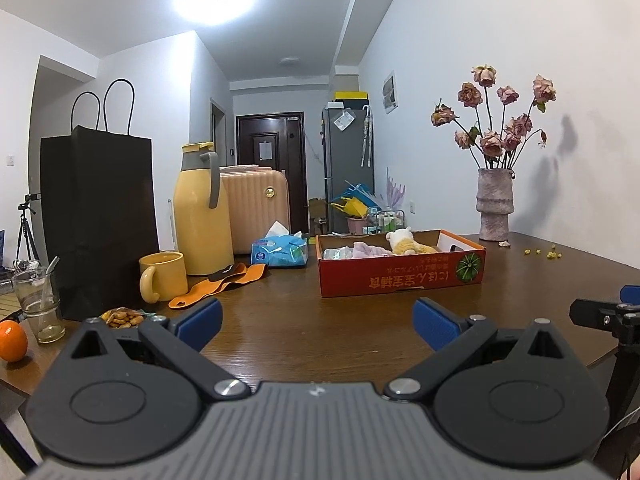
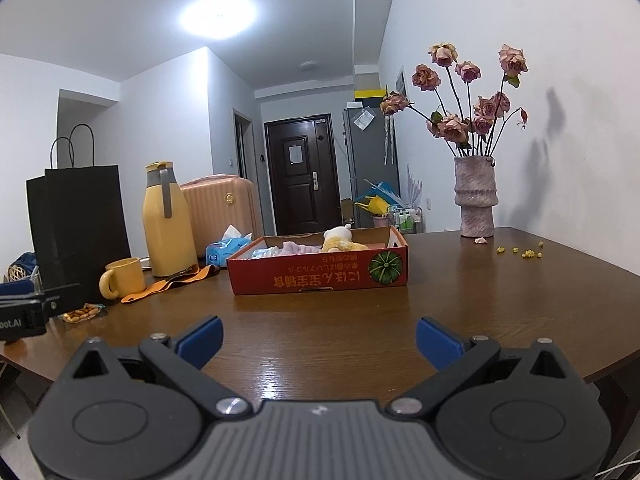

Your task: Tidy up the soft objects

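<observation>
Both claws, left claw (image 1: 316,326) and right claw (image 2: 319,338), gape wide and empty; approach the box (image 2: 320,276) at the worktop's (image 2: 500,300) far edge low, steadily.

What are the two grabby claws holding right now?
Nothing. The left gripper and the right gripper are both open over the bare wooden table. The teddy bear lies in the red box, untouched.

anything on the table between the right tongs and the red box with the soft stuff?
Nothing visible. The right tongs are open and empty, and only bare table lies between them and the near wall of the red box. The plush toy and the pink cloth already lie inside it.
</observation>
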The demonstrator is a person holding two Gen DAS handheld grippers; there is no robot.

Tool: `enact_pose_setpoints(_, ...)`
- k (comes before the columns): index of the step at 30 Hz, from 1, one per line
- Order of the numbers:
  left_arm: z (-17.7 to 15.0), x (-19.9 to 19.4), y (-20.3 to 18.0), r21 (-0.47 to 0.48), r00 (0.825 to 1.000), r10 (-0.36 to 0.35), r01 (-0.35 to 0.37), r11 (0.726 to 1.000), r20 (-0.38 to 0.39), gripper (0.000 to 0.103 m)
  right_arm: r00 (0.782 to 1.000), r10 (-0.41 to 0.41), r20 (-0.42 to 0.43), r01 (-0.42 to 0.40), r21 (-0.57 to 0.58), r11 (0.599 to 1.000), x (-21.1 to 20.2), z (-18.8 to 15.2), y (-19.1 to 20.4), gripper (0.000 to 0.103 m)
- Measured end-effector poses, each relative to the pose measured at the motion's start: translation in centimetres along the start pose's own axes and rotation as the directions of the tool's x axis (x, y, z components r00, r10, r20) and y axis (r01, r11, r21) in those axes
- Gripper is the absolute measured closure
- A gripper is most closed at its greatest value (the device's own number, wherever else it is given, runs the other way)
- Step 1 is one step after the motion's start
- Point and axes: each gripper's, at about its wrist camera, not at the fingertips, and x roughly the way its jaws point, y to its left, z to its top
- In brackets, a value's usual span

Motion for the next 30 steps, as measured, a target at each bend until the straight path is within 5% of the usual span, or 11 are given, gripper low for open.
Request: enact_pose_setpoints(30,-0.03,0.23,0.17,0.0,1.0,0.009,-0.009,1.0,-0.004,0.0,1.0,-0.001,0.017,0.001,0.002,1.0,-0.18,-0.04,-0.12,0.0)
